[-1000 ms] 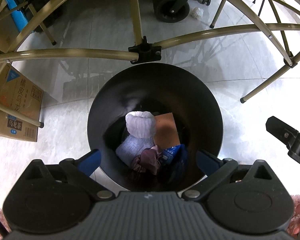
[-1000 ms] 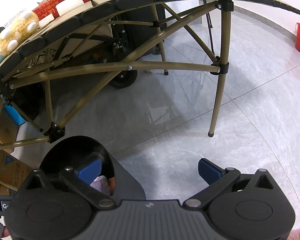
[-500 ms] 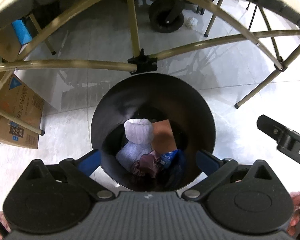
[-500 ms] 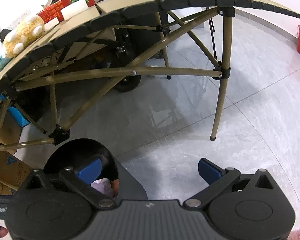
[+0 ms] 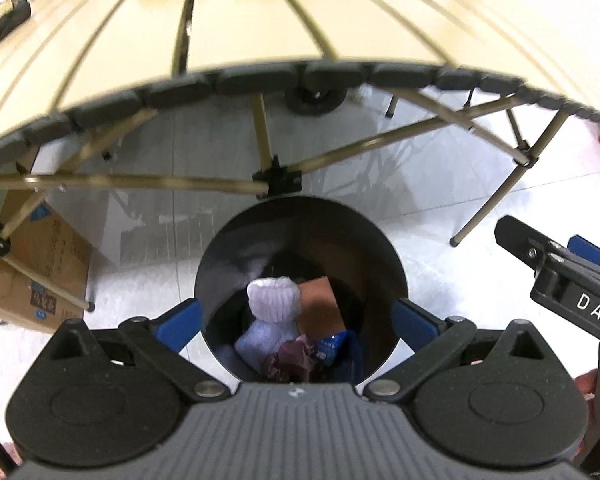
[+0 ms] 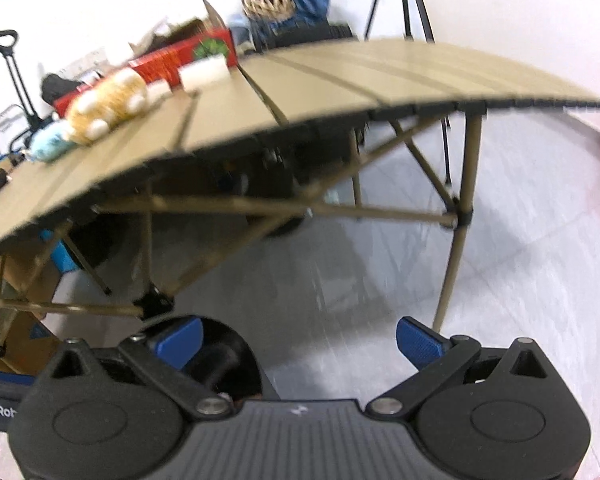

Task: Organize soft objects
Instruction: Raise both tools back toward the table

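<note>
- Left gripper spread wide, empty, poised over black bin.
- White sock lay in the bin between its fingers, with maroon cloth nearer the claw.
- Right gripper spread, empty; orange plush on folding table, far ahead-left.

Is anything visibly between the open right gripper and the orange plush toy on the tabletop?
Nothing visible. The right gripper sits low by the black bin; the orange plush toy lies uncovered on the folding table, beyond bare slats.
</note>
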`<action>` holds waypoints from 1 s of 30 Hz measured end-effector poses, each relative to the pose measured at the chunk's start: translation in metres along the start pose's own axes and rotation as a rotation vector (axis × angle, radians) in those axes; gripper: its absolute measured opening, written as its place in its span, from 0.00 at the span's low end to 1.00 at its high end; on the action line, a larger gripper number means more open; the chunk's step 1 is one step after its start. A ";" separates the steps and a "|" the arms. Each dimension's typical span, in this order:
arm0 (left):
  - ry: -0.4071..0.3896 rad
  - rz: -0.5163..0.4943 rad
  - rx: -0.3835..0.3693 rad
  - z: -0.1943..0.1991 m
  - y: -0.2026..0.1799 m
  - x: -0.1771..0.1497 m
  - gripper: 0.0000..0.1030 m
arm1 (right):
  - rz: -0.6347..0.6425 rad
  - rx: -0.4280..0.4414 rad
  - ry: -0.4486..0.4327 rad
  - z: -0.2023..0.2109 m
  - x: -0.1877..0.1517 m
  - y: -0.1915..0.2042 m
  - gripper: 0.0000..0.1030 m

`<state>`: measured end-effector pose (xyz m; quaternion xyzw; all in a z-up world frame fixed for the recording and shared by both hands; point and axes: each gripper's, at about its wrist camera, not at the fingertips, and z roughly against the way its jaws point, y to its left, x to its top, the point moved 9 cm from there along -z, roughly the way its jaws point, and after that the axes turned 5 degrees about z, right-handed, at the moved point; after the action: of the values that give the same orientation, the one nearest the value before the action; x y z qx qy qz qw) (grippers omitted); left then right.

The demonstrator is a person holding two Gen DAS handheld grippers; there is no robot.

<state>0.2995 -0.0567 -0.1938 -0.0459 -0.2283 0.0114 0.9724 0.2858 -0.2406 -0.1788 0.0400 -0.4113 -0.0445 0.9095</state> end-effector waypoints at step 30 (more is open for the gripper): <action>-0.435 0.104 -0.072 0.117 0.027 0.089 1.00 | 0.323 0.096 -0.629 0.081 0.132 0.063 1.00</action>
<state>0.3273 -0.0161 -0.0525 -0.0889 -0.4303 0.0628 0.8961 0.3146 -0.1962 -0.0204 0.0012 -0.6739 0.1092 0.7307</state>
